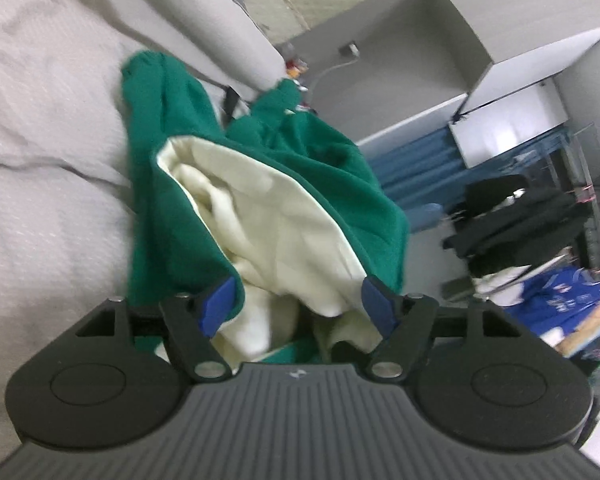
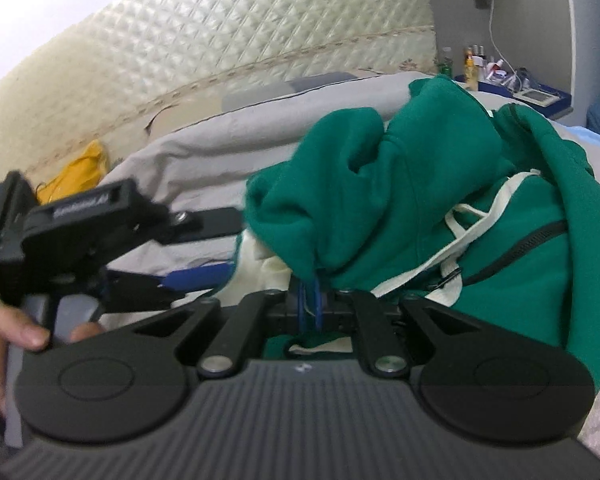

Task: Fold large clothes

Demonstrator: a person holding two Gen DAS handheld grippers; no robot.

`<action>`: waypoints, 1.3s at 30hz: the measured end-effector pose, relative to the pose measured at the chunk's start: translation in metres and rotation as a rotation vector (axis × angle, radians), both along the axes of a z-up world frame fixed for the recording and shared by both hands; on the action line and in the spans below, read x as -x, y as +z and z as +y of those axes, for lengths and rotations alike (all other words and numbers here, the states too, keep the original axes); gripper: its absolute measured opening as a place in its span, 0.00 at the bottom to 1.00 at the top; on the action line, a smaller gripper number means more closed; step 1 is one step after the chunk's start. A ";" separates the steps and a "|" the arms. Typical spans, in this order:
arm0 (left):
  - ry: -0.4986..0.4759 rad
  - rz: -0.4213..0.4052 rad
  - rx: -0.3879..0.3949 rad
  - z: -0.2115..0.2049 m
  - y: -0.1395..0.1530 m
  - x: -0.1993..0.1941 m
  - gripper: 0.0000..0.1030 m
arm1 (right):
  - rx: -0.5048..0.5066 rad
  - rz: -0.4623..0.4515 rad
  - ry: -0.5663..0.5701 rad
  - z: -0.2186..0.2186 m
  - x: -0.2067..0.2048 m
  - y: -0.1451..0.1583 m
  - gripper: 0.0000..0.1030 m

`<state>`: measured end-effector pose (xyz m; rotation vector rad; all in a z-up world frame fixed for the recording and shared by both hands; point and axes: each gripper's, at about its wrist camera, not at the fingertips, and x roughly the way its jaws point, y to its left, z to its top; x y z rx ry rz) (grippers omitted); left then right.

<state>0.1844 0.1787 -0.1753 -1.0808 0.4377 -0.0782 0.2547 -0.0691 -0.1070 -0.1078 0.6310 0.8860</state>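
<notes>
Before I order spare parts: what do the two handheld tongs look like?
Both match: the left tongs and right tongs have a ribbed grey body, round black side housings, black linkage arms with silver pivot pins and blue pads. No cables or sleeves show.

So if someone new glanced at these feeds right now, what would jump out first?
The green hoodie, bunched in a heap on the grey bed cover, its cream lining turned outward. The right gripper is pinched shut on its edge, while the left gripper stands open with cream fabric between its blue pads. Behind, a quilted cream headboard.
</notes>
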 end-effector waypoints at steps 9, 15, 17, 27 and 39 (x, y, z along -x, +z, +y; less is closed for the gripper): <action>-0.046 -0.045 0.128 0.001 -0.004 -0.009 0.77 | 0.074 -0.020 -0.017 0.007 0.002 -0.007 0.09; -0.075 -0.075 0.091 0.001 0.004 -0.002 0.77 | 0.067 -0.018 -0.039 0.011 0.002 -0.008 0.10; -0.099 -0.037 0.075 -0.006 0.000 -0.010 0.77 | 0.073 -0.031 -0.027 0.015 0.003 -0.008 0.10; -0.068 0.004 -0.026 -0.015 -0.002 -0.026 0.13 | 0.094 -0.057 0.011 0.017 0.003 -0.008 0.16; 0.096 -0.013 -0.030 0.021 0.009 -0.013 0.12 | 0.315 -0.269 0.188 0.030 -0.006 0.040 0.53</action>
